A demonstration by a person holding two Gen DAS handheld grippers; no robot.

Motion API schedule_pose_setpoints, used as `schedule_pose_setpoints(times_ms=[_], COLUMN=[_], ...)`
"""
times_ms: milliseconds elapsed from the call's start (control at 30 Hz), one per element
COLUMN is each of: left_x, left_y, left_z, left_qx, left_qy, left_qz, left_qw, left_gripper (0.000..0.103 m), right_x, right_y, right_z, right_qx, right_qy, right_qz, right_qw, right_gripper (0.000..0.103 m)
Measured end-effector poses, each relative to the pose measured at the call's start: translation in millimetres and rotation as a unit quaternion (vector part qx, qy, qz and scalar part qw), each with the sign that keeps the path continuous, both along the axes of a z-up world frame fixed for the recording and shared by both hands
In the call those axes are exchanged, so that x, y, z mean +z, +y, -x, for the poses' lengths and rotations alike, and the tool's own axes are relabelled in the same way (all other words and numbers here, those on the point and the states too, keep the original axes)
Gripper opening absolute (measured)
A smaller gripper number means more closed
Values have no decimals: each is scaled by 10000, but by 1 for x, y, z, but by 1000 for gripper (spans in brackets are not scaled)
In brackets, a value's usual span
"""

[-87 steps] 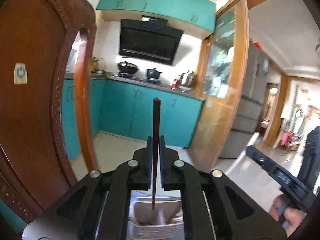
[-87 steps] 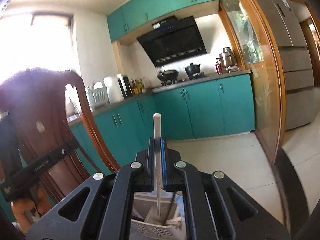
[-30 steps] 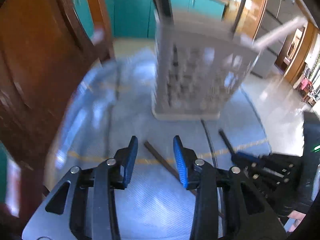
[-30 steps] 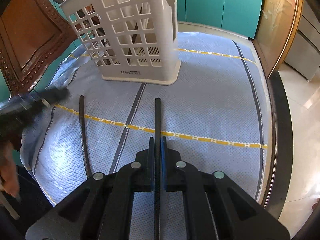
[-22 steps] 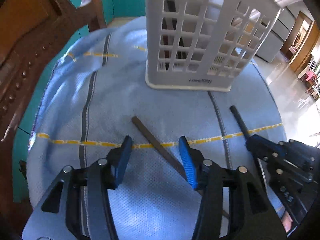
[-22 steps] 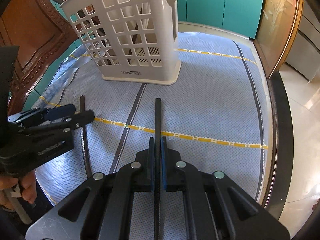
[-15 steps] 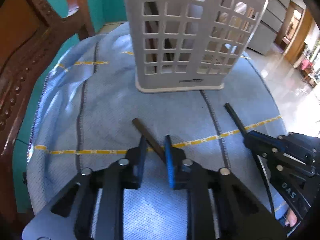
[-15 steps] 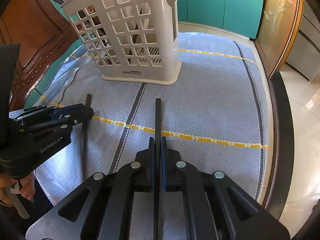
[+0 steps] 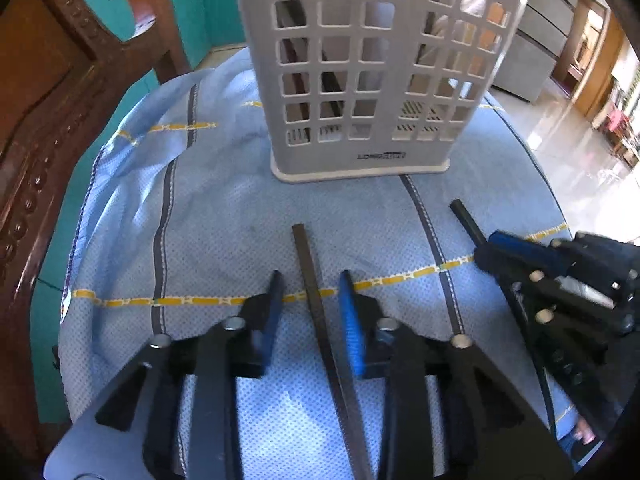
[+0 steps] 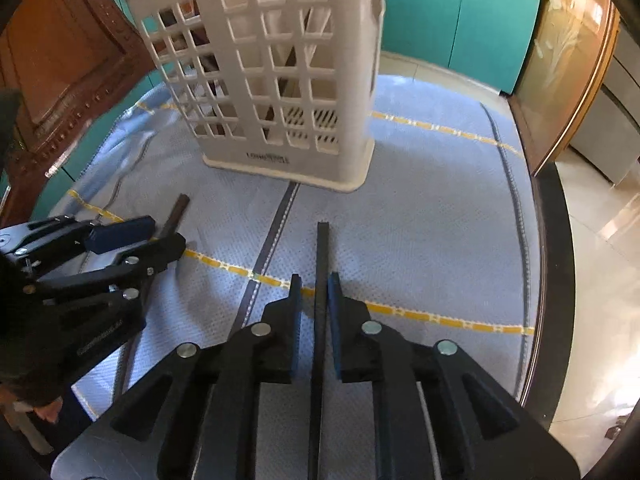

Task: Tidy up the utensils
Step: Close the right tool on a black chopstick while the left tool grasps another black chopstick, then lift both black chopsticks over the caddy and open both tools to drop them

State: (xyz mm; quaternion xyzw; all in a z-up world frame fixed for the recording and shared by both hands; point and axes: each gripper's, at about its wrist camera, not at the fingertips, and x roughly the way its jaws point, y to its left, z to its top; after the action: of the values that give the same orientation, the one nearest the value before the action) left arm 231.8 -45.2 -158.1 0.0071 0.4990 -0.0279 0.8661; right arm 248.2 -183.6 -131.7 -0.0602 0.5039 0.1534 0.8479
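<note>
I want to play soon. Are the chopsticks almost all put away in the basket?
Partly. Some sticks already stand in the basket. Nothing is gripped: both the left gripper and right gripper have just been opening, with the brown chopstick and black chopstick lying between their jaws on the cloth. Those two are left.

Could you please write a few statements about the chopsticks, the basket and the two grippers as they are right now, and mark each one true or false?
1. The white utensil basket stands upright on the blue cloth. True.
2. The left gripper is clamped tight on the brown chopstick. False: its jaws have just been opening, and the chopstick lies between them with a gap on each side.
3. The black chopstick lies on the cloth between the right gripper's jaws. True.
4. Both chopsticks on the cloth are already inside the basket. False: both lie on the cloth in front of it.
5. The basket is empty. False: dark utensils show through its grid.
</note>
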Motion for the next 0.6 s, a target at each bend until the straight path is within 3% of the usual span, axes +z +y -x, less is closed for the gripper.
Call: schedule_pose_setpoints(times_ms=[133,200,333,467,600], left_x=[-3,-2,0,32,83], left_y=[-1,-5,-9,-4,4], left_z=[-3,-3,0,16,46], left_qx=[-1,-116,-152,-169,-241], left_qy=[-3,-24,-65,-576,-1321], left_qz=[-27,41,42,45,228], left_qw=[10000,9999,9999,9982,9907], left_gripper=[31,12,8,7,7], right_x=[0,-1,6,47,98], right_y=[5,4,-2,-12,-31], right_z=[-1,-1,4,23,51], right_qx=[-17,-31,58,177,298], right_qy=[-11,-16,-112,-675,-1334], right_qz=[58,-42,-381,-732,-1156], right_qw=[10000,10000,9992,9949,9838], right_gripper=[18,7,7,7,7])
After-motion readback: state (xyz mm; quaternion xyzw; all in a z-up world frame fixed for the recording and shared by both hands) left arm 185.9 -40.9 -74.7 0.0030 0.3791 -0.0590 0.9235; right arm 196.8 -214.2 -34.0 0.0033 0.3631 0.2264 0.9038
